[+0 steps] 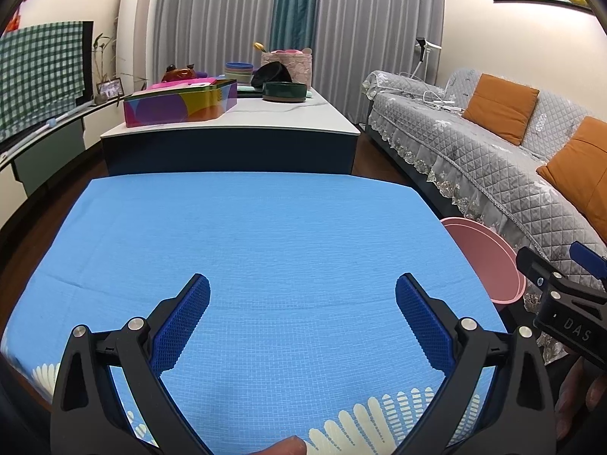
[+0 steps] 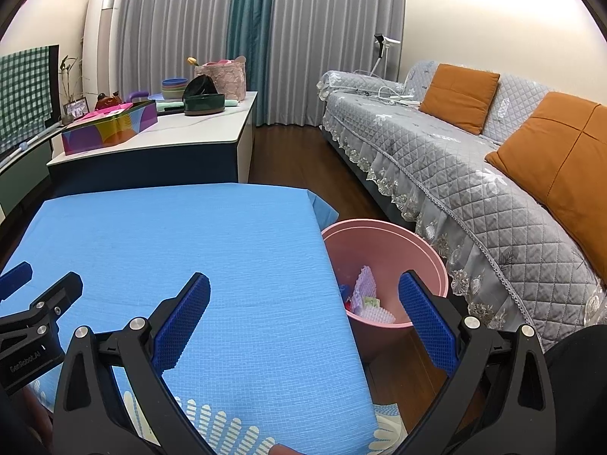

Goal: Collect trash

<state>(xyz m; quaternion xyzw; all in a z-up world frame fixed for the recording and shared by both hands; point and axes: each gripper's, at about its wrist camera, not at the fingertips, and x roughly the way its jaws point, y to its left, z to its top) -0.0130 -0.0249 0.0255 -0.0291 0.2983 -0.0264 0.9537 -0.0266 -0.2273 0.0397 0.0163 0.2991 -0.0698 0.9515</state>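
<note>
A pink bin (image 2: 383,235) stands on the floor just right of the table with the blue cloth (image 2: 189,250). Inside it lie pieces of trash (image 2: 366,294): pale purple textured wrapping and small coloured scraps. My right gripper (image 2: 303,292) is open and empty, hovering over the table's right edge with its right finger above the bin. My left gripper (image 1: 302,292) is open and empty over the blue cloth (image 1: 265,235). The bin's rim (image 1: 489,250) shows at the right of the left wrist view. Each gripper shows at the edge of the other's view.
A low white-topped table (image 1: 296,113) stands beyond, carrying a colourful box (image 1: 182,104), a dark green bowl (image 1: 284,91) and stacked bowls. A grey quilted sofa (image 2: 474,174) with orange cushions runs along the right. Dark wood floor (image 2: 299,155) lies between.
</note>
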